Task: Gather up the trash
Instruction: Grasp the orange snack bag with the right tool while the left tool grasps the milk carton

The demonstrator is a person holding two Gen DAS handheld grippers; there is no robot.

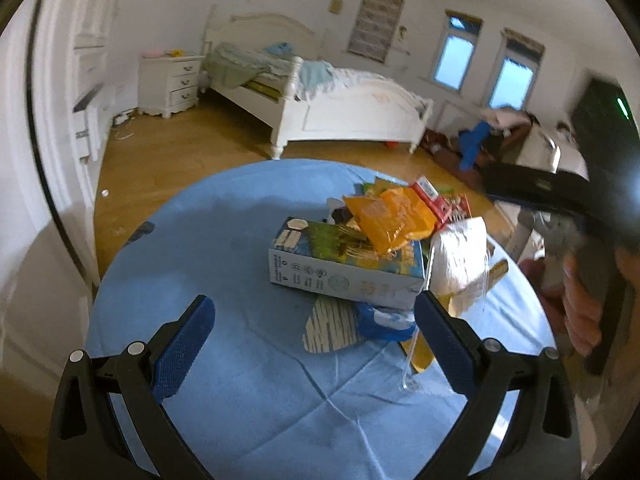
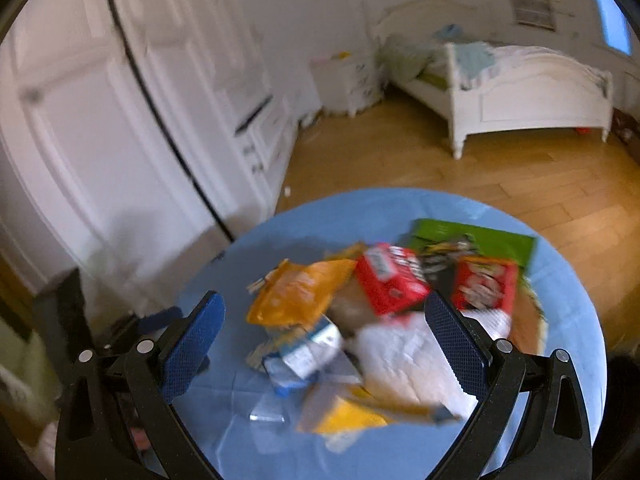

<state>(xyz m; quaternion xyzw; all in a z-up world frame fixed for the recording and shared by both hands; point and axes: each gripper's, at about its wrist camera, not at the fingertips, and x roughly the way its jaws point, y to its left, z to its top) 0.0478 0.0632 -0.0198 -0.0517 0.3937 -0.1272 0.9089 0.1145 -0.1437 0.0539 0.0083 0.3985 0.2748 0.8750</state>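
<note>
A: Where does the trash lie?
B: The trash pile (image 1: 372, 256) sits heaped on the blue round table (image 1: 208, 240).
A: And the tongs?
B: The left gripper (image 1: 316, 320) and the right gripper (image 2: 324, 320) both gape wide, holding nothing.

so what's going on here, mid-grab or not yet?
Not yet. A person holds both tools over a round table with a blue cloth that carries a trash pile: a carton, an orange snack bag, red packets and a white wrapper. The left hand-held gripper and the right hand-held gripper are both open and empty, above the pile. The right view is motion-blurred.
</note>
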